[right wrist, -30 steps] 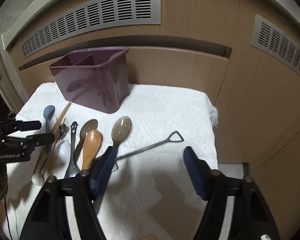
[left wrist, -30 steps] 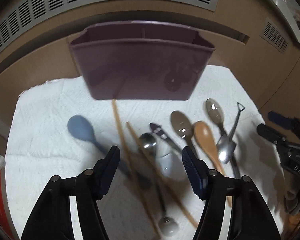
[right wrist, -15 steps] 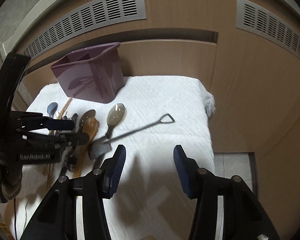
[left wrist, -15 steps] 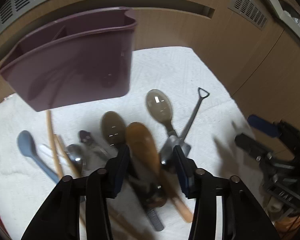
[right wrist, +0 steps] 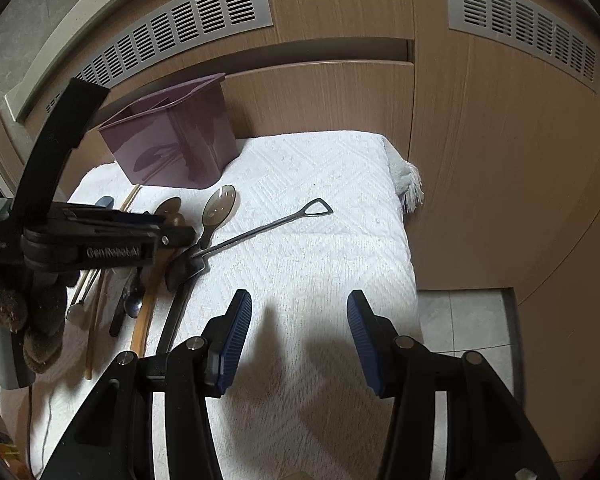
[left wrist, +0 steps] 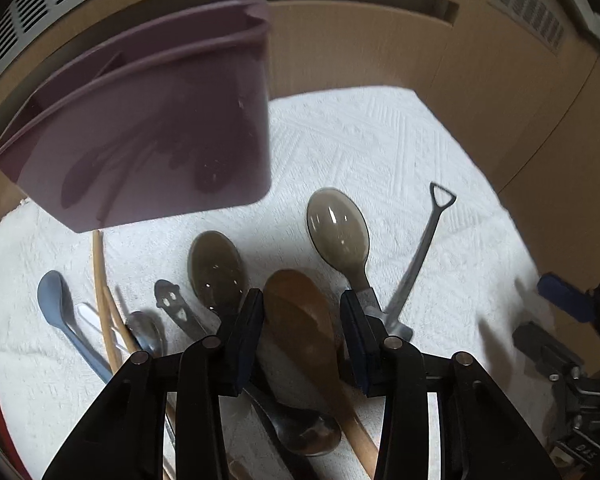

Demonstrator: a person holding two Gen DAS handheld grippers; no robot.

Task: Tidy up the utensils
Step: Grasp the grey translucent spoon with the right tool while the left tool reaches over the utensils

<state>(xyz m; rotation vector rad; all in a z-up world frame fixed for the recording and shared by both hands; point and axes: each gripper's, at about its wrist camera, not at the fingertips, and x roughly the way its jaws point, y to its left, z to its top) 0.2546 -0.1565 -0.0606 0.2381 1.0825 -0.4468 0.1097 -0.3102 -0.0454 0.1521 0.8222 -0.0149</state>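
The left claw [left wrist: 300, 316] hangs low over the row of utensils on the white towel [left wrist: 380, 140]; its jaws are closing, and the bowl of the wooden spoon [left wrist: 300, 320] lies between the pads, which do not yet press on it; a smoky plastic spoon [left wrist: 216, 264] lies just to its left and another [left wrist: 338, 232] just to its right, beside the metal shovel-shaped spoon [left wrist: 416, 260]; the purple caddy [left wrist: 148, 128] stands beyond them near the wooden cabinet front; the right claw [right wrist: 298, 332] hovers spread over bare towel, nothing between its pads, the utensils lying off to its left.
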